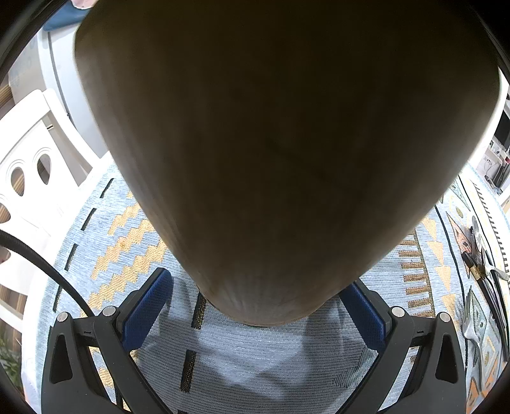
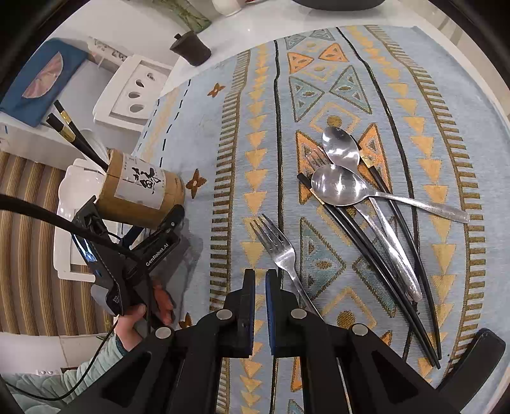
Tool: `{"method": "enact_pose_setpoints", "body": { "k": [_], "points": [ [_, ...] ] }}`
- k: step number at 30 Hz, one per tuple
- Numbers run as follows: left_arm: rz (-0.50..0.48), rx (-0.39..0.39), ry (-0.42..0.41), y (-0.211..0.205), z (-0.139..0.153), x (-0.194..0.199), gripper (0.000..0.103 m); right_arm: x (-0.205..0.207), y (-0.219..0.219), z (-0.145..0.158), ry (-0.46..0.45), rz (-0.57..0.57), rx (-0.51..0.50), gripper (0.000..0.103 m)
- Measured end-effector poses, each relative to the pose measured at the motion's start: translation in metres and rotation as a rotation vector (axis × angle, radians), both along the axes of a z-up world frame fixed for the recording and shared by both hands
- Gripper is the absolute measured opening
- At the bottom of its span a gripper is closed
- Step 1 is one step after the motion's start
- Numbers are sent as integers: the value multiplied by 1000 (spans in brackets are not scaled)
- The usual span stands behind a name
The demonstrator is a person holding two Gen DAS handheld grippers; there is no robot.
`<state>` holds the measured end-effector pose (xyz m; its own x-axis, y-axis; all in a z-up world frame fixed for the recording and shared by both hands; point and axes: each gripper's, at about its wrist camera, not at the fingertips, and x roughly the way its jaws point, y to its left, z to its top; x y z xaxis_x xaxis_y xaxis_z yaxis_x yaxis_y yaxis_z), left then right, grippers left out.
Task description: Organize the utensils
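A white tabletop (image 2: 134,22) carries a pale blue woven cloth (image 2: 204,133) patterned with yellow triangles and dark stripes, which covers most of it.

On the cloth's left edge stands a tan cylindrical bamboo utensil holder (image 2: 140,191) with a white label of black brush characters. It leans away from the camera in the right wrist view, and two black chopsticks with gold bands (image 2: 68,132) stick out of its mouth. In the left wrist view the holder's side (image 1: 271,143) fills most of the picture.

The left gripper (image 2: 153,223), held in a hand (image 2: 140,318) with a pale green sleeve, has its blue-padded fingers (image 1: 143,305) set wide on either side of the holder's base; whether the pads press on it cannot be told.

The right gripper (image 2: 260,305) hangs over the near middle of the cloth, its fingers drawn almost together with nothing between them.

Toward the cloth's right side lies a loose pile: several black chopsticks (image 2: 376,264), two steel spoons (image 2: 341,188) with bowls up, one overlapping the other, and a fork partly hidden beneath them (image 2: 314,159). A separate steel fork (image 2: 280,251) lies just beside the right gripper's fingers, tines pointing away.
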<state>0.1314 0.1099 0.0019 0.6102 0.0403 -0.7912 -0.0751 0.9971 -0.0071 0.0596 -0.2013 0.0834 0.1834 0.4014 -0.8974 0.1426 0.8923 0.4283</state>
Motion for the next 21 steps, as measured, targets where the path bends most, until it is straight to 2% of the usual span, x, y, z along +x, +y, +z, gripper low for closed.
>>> {"method": "enact_pose_setpoints", "body": {
  "k": [5, 8, 10, 13, 17, 19, 21],
  "points": [
    [0, 1, 0, 0, 0, 0, 103, -6, -14, -1, 17, -23, -9, 8],
    [0, 0, 1, 0, 0, 0, 103, -11, -25, -9, 57, -24, -22, 26],
    [0, -1, 1, 0, 0, 0, 103, -13, -27, -11, 70, -18, -31, 49],
    [1, 0, 1, 0, 0, 1, 103, -14, -14, -14, 58, 40, -53, 50],
    [1, -1, 1, 0, 0, 0, 103, -9, 16, -27, 57, 139, -156, 49],
    [0, -3, 1, -1, 0, 0, 103, -5, 25, -35, 56, 170, -195, 40],
    [-1, -4, 1, -1, 1, 0, 103, 0, 31, -42, 68, 200, -235, 36]
  ]
}}
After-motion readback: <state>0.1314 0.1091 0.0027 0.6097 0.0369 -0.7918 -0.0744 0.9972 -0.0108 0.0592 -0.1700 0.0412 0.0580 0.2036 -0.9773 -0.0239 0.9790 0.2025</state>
